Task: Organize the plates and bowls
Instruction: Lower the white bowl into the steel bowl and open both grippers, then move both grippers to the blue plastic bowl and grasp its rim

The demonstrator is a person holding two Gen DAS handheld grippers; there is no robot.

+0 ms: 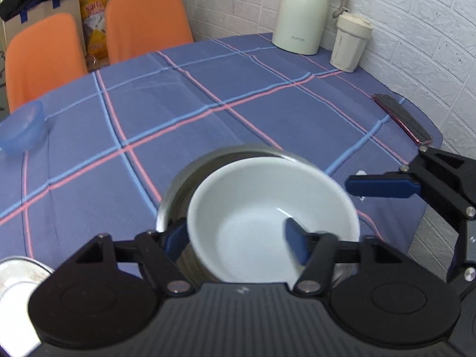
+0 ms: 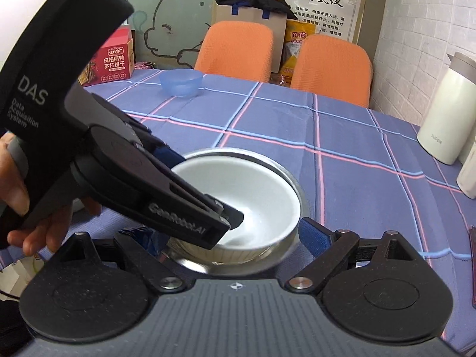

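Broadest first: a surface (image 1: 238, 89) under a blue cloth crossed with pink and pale-blue lines, mostly bare across the middle, so with room left for sorting. Behind it, two orange chairs (image 1: 145, 20). At the far corner by the brick wall, a cream vacuum jug (image 1: 300, 15) and a lidded cup (image 1: 349, 44), parked out of the working area. At the near edge, a steel bowl (image 1: 190, 178), apparently serving as the base of the nest. Inside it, tipped slightly toward the camera and a little blurred, a white bowl (image 1: 253, 196), smaller and so seated within the steel rim. Astride its near wall, the left tool (image 1: 238, 238): one blue finger outside between the two bowls, the other inside the white one, spread rather than pressed onto the wall, which looks like a grip either just forming or just let go; cannot say which. Gripped from behind by a hand (image 2: 17, 196) in the right wrist view. Close beside the steel bowl, the right tool (image 2: 226, 235), fingers wide apart and holding nothing, probably waiting or ready to steady the stack. Well apart at the left edge, a translucent blue bowl (image 1: 23, 131), not yet nested, likely next. Along the right edge, a dark phone (image 1: 401, 119).
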